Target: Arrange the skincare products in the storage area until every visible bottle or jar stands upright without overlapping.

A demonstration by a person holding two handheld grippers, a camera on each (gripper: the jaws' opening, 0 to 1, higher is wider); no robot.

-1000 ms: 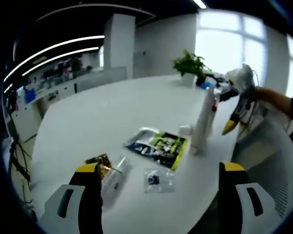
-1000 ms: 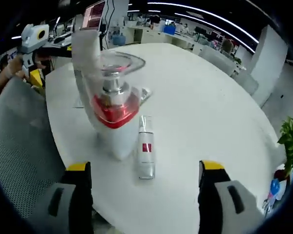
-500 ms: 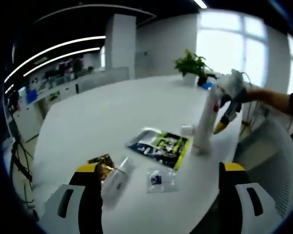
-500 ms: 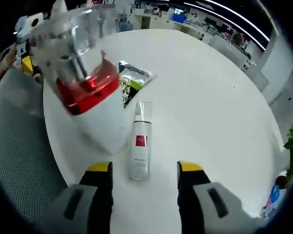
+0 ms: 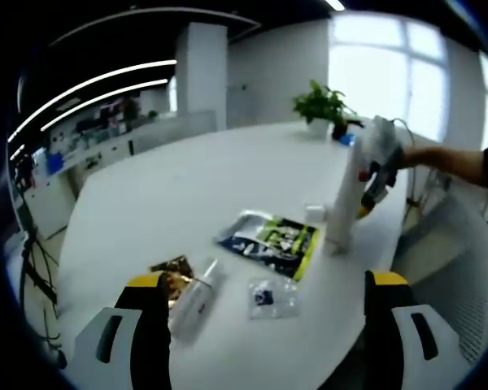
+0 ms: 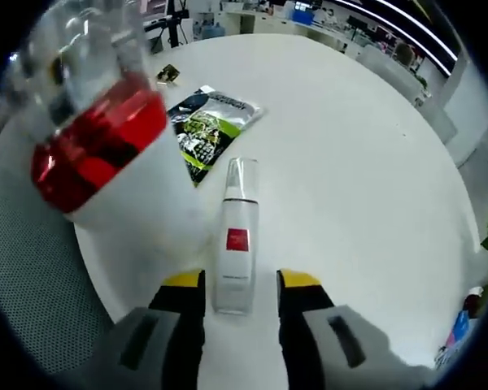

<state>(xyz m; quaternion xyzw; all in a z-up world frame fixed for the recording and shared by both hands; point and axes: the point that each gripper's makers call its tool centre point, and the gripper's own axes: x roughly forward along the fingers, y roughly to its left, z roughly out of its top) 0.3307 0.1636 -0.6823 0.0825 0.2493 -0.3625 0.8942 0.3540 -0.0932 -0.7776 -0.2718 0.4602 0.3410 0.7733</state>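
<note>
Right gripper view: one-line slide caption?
Right gripper closing around the base of a lying bottle, beside a tall upright red-banded bottle on the white table.

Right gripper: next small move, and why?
Probably close the right gripper on the lying bottle, then tip it upright. Its jaws stand either side of the bottle's base, not yet clamped as far as I can tell. The bottle lies flat on the table beside the tall white bottle, which stands upright.
</note>
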